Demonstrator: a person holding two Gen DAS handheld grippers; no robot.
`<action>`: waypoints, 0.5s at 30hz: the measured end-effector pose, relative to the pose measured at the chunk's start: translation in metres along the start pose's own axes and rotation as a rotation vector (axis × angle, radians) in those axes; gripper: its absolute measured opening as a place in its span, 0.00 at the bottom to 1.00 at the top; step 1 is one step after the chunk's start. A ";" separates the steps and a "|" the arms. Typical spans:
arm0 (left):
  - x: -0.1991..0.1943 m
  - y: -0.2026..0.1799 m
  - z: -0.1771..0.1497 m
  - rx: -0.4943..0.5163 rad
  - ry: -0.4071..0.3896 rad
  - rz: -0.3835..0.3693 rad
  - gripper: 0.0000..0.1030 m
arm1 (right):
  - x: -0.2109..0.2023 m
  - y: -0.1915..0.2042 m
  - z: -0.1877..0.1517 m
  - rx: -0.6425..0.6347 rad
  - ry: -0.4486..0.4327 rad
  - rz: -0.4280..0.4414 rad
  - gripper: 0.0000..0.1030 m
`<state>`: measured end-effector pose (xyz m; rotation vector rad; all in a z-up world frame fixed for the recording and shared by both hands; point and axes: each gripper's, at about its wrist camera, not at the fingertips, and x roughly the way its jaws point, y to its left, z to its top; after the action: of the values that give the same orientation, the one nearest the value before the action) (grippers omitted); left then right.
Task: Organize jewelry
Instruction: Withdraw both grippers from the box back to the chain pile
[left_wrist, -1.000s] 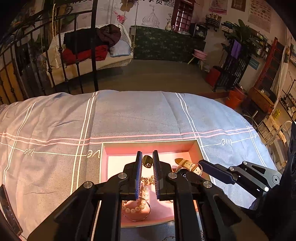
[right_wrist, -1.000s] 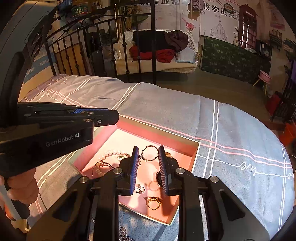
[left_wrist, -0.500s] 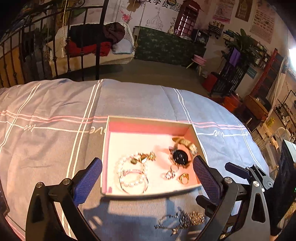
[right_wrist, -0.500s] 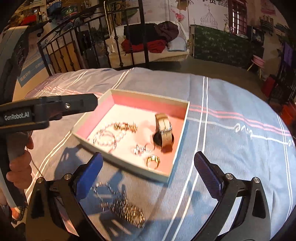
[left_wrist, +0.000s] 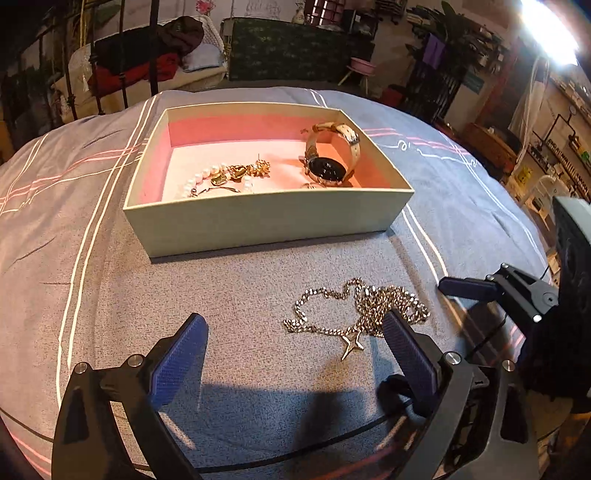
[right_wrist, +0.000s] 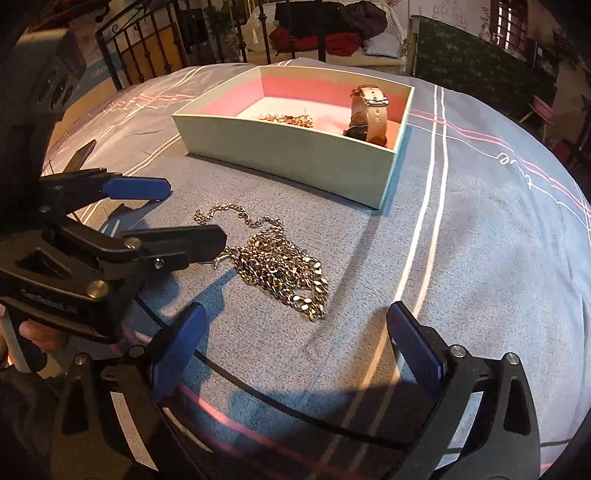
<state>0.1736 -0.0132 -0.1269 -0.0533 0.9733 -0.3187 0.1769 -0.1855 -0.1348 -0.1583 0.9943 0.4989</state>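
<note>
Grey striped bedspread (left_wrist: 258, 288) fills my view, with the pink-lined box (left_wrist: 266, 218) on it. My left claw (left_wrist: 295, 354) and right claw (right_wrist: 295, 347) both gape empty this side of the box. The chain (left_wrist: 369, 306) lies before the box; a watch (left_wrist: 328, 166) sits inside.

Grey-blue bedspread (left_wrist: 258, 295) with white and pink stripes. At upper centre, open cream box (left_wrist: 266, 218) with pink lining; at lower right of centre, heaped metal chain necklace (left_wrist: 362, 310) with star pendant.
</note>
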 end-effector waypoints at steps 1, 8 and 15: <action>-0.003 0.004 0.003 -0.022 -0.009 0.004 0.91 | 0.003 0.000 0.005 0.007 0.001 0.009 0.94; -0.003 0.027 0.004 -0.068 -0.008 0.038 0.90 | 0.016 0.012 0.020 -0.006 0.005 -0.023 0.88; 0.005 0.022 0.015 -0.050 -0.018 0.032 0.89 | 0.014 0.017 0.023 0.023 -0.019 -0.057 0.84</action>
<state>0.1940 0.0045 -0.1267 -0.0865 0.9630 -0.2638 0.1926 -0.1582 -0.1320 -0.1602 0.9740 0.4357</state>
